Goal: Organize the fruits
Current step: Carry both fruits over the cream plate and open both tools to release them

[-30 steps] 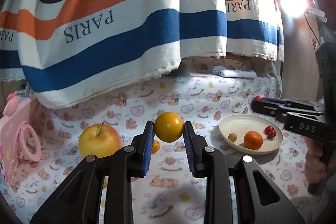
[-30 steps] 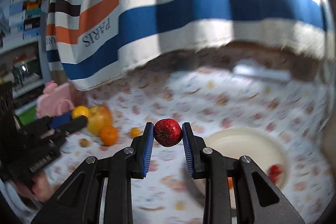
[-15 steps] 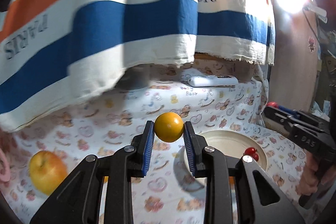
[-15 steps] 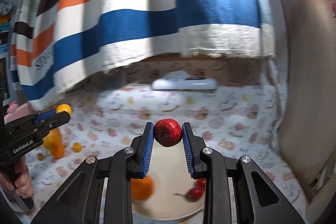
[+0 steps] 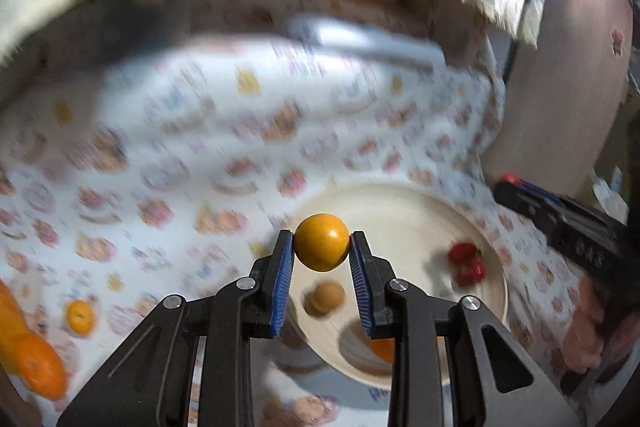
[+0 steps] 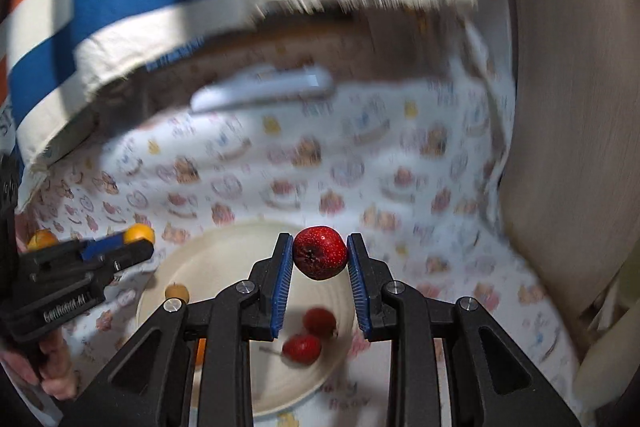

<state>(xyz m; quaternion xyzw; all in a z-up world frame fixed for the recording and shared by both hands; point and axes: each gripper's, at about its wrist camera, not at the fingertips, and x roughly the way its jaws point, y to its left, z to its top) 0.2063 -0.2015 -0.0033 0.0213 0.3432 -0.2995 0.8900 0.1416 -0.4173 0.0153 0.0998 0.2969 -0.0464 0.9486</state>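
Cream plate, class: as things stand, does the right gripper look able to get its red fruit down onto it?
Probably yes. The right gripper, shut on the red fruit, hangs over the cream plate, with bare plate beneath.

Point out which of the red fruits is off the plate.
The red fruit clamped in the right gripper, held above the plate. The other two red fruits lie on the plate, side by side.

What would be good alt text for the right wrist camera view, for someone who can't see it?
The right gripper clamps a small red fruit above a cream plate on a cartoon-print cloth. Two similar red fruits and a small tan fruit lie on the plate. At left, the left gripper holds a yellow-orange fruit.
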